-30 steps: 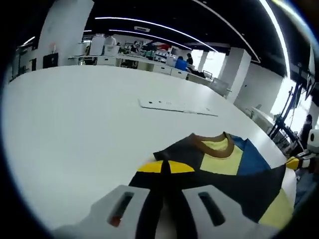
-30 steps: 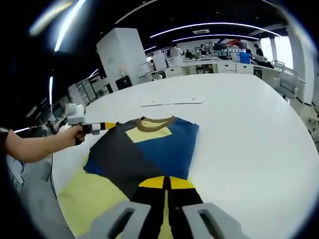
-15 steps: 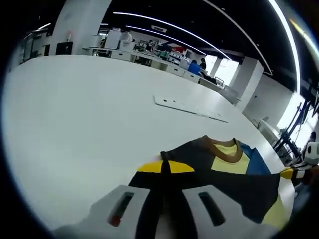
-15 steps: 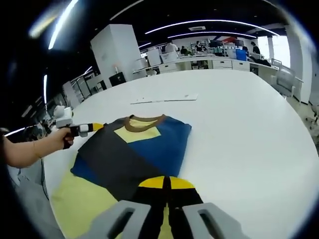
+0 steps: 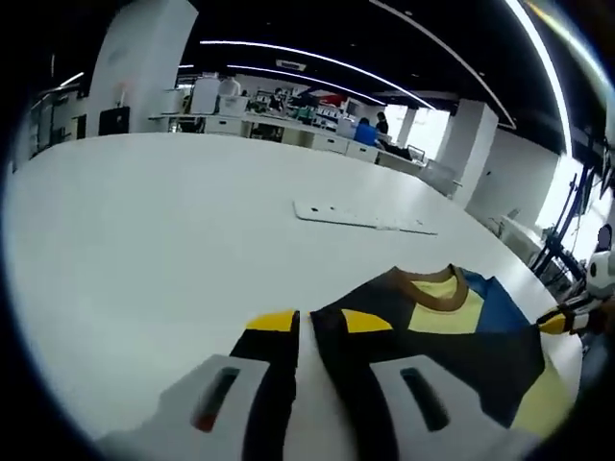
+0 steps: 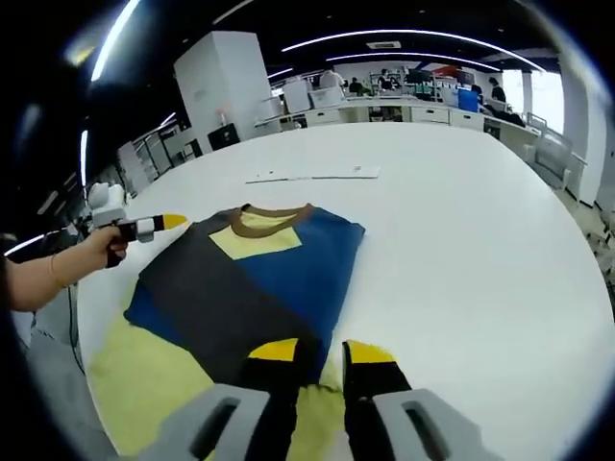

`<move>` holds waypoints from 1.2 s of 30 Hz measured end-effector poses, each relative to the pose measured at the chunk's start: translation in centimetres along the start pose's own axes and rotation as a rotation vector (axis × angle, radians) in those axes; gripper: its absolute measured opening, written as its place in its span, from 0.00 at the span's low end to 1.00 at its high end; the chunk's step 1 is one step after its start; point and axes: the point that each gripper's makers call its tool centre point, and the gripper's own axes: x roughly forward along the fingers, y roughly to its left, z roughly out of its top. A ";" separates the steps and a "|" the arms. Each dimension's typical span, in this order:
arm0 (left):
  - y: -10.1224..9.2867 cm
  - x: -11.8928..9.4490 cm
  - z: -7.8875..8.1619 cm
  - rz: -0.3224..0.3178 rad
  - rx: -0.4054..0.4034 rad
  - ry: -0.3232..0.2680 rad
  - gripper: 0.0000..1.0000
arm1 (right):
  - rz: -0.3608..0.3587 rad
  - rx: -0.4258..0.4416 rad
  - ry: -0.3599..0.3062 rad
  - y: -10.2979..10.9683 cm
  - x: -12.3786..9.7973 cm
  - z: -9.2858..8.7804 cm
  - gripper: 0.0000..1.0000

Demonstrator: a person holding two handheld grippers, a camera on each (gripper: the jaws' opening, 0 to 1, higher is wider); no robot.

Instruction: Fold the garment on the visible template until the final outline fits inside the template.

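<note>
The garment (image 6: 245, 288) is a folded shirt in black, blue and pale yellow panels with a brown collar, lying flat on the white table (image 6: 480, 250). My right gripper (image 6: 322, 352) stands open over its near yellow hem, with fabric showing between the jaws. A hand holds my left gripper (image 6: 171, 222) beside the shirt's left shoulder. In the left gripper view the left gripper (image 5: 306, 325) is open, bare table shows in its gap, and the garment (image 5: 452, 331) lies just to its right. The right gripper (image 5: 554, 323) sits at the far edge. A thin white template strip (image 6: 312, 176) (image 5: 363, 216) lies beyond the collar.
The white table (image 5: 144, 240) spreads wide around the shirt on the far and right sides. Office desks with monitors and people (image 6: 404, 101) line the back, beside a white pillar (image 6: 226, 91). A person's forearm (image 6: 43, 283) reaches in at the left.
Both grippers have gone from shut on the garment to open, letting the fabric go. The shirt now lies flatter, and both views have shifted slightly.
</note>
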 end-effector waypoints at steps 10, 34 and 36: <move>-1.2 -2.6 0.6 -0.054 0.111 0.006 0.59 | 0.077 -0.068 0.018 2.0 -1.4 -0.3 0.59; -6.4 -15.0 -3.0 -0.268 0.284 0.077 0.99 | 0.313 -0.199 0.115 8.5 -8.7 -4.9 0.92; -6.8 -16.0 -3.5 -0.284 0.285 0.084 0.99 | 0.327 -0.210 0.125 8.9 -9.5 -5.7 0.92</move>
